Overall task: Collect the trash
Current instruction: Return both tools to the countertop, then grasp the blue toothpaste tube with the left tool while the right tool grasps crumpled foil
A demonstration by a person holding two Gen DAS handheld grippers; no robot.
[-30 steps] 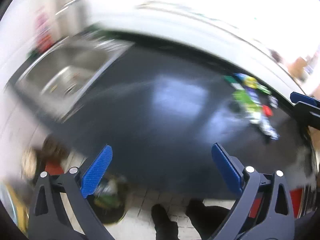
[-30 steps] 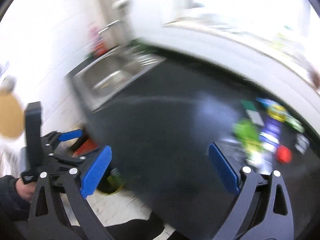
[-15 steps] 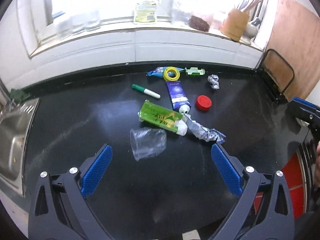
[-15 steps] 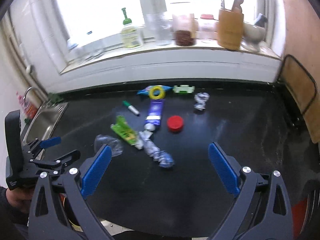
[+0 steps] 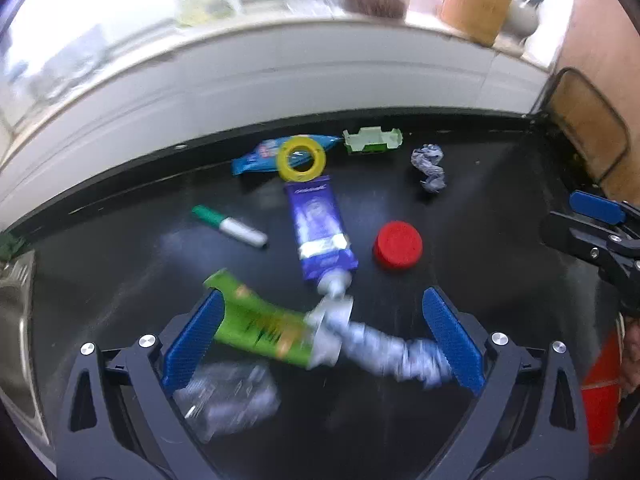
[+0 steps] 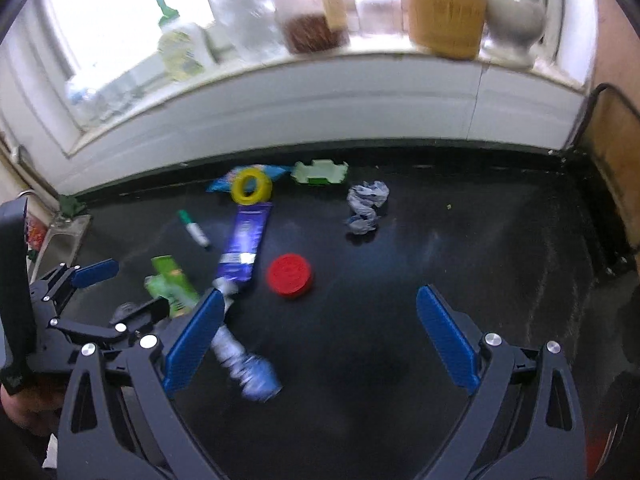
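Trash lies scattered on the black table (image 5: 500, 200): a green carton (image 5: 260, 326) touching a crumpled foil wrapper (image 5: 384, 350), with a clear plastic cup (image 5: 228, 396) just beside (blurred). The left gripper (image 5: 320, 344) hovers over these, jaws spread wide. The right gripper (image 6: 316, 340), jaws also spread and empty, hangs near a red cap (image 6: 290, 275).

We are in a home kitchen. A black countertop (image 6: 440, 240) runs under a bright window, its sill (image 6: 360, 64) lined with a dish soap bottle (image 6: 178, 46), jars and a wooden utensil holder (image 6: 444, 8). A steel sink (image 5: 14, 320) sits at the counter's left end.
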